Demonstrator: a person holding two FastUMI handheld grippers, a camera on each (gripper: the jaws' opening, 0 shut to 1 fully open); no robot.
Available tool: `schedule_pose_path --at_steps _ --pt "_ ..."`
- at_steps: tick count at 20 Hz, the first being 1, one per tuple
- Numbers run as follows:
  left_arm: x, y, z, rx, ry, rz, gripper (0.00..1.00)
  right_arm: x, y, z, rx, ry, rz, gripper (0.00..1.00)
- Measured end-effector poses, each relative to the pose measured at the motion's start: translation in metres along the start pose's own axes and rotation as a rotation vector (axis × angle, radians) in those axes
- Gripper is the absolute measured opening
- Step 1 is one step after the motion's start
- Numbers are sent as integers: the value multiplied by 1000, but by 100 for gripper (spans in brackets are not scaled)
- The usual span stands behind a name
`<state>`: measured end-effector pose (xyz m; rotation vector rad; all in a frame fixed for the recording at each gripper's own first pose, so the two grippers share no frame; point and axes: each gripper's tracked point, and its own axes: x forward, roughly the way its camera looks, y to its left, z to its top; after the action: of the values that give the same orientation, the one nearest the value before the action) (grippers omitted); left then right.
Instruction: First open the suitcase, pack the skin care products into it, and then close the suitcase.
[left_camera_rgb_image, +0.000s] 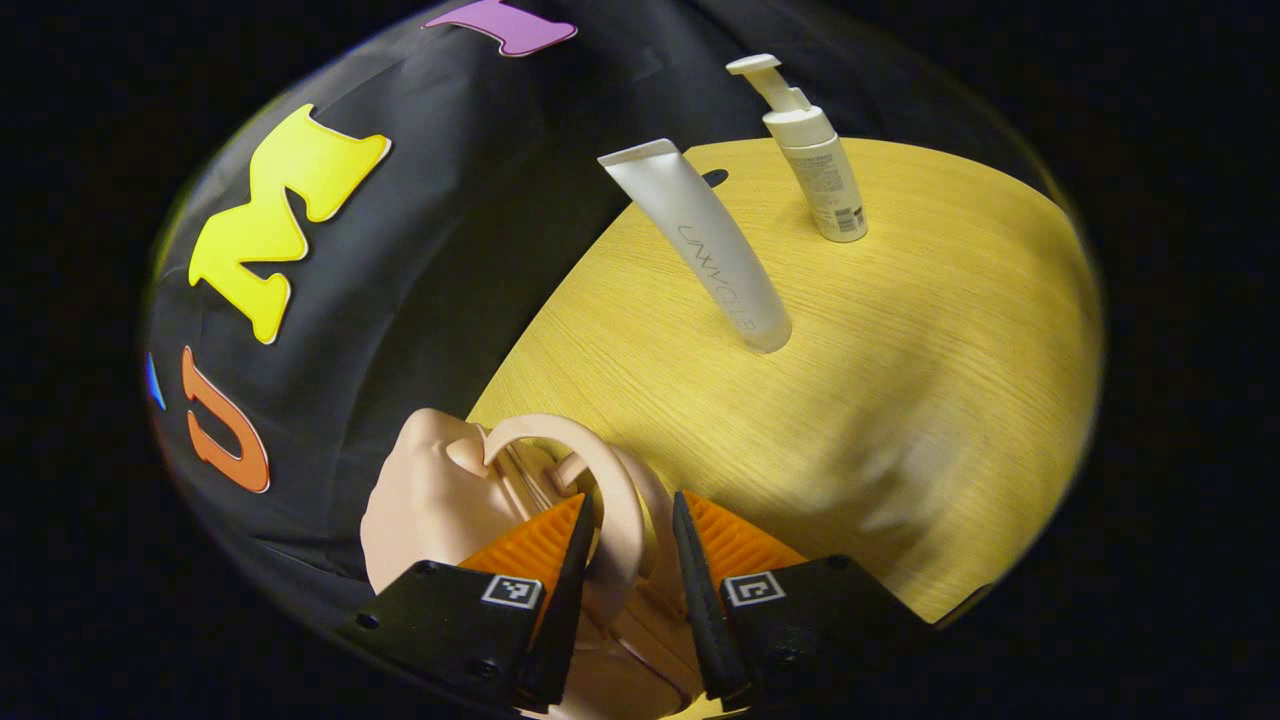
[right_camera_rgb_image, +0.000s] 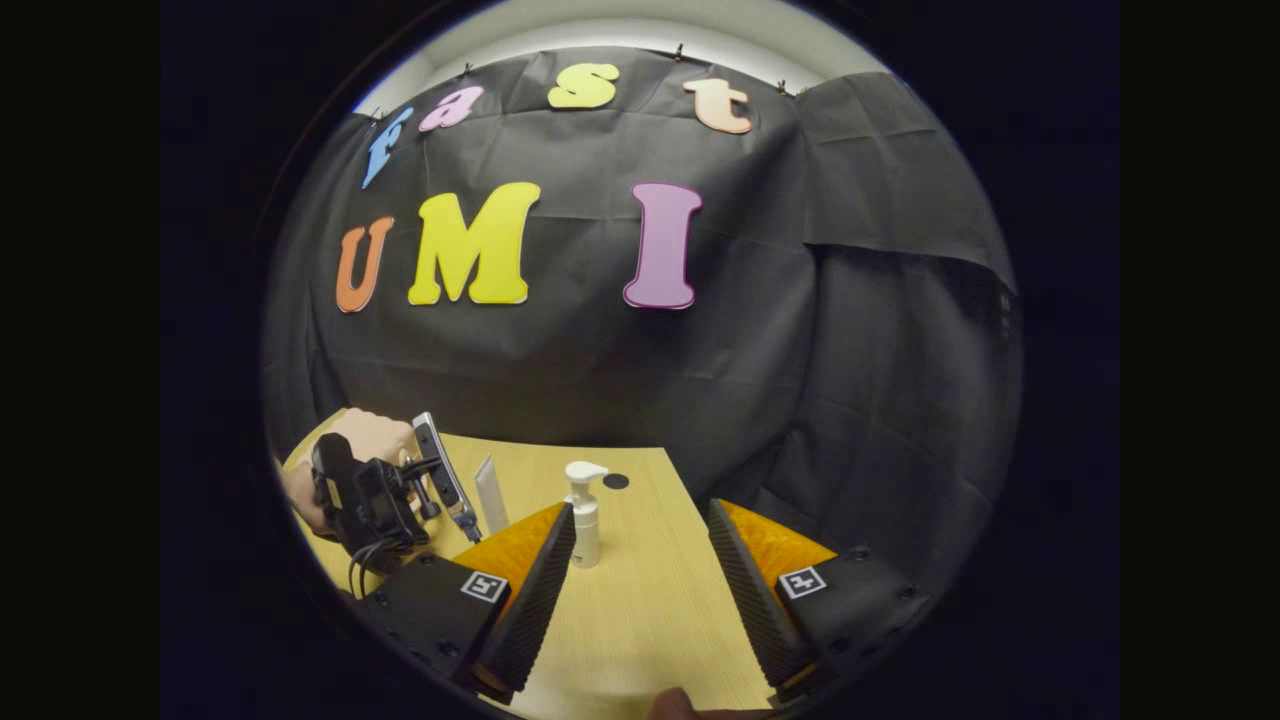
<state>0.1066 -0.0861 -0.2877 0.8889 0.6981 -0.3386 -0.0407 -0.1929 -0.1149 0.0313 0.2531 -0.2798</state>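
Observation:
A small pale pink suitcase (left_camera_rgb_image: 430, 500) lies at the table's near left edge in the left gripper view. Its arched handle (left_camera_rgb_image: 610, 480) runs between my left gripper's fingers, and the left gripper (left_camera_rgb_image: 630, 545) is shut on it. Farther along the table a white tube (left_camera_rgb_image: 705, 250) stands on its cap, and beyond it stands a white pump bottle (left_camera_rgb_image: 815, 165). In the right gripper view my right gripper (right_camera_rgb_image: 640, 545) hangs open over the table with nothing in it. The pump bottle (right_camera_rgb_image: 584, 520) and the tube (right_camera_rgb_image: 490, 497) stand just ahead of it.
The yellow wooden table (left_camera_rgb_image: 900, 400) has bare room to the right of the bottles. It has a small dark hole (right_camera_rgb_image: 616, 481) near its far edge. A hand holds the left gripper's body (right_camera_rgb_image: 375, 505) at the table's left end. The black cloth wall hangs close behind.

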Motion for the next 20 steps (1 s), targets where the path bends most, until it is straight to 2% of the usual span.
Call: schedule_pose_path --at_steps 4,5,6,8,12,17,20 --pt "-1 6 -1 -27 14 8 29 -4 3 -5 21 12 7 77" --pt "1 5 0 -23 24 8 32 -6 5 -5 22 12 12 77" --pt "3 4 0 -17 34 3 27 -8 7 -5 20 9 15 79" --pt "1 3 0 -32 42 -7 23 -14 9 -1 13 -2 20 80" --pt "-17 10 13 -84 -29 -50 17 -21 11 3 9 -20 19 80" --pt "-64 34 29 -268 -189 -26 13 -27 19 21 9 -60 17 80" --pt "-117 96 36 -428 -336 46 10 -27 38 41 0 -92 41 80"
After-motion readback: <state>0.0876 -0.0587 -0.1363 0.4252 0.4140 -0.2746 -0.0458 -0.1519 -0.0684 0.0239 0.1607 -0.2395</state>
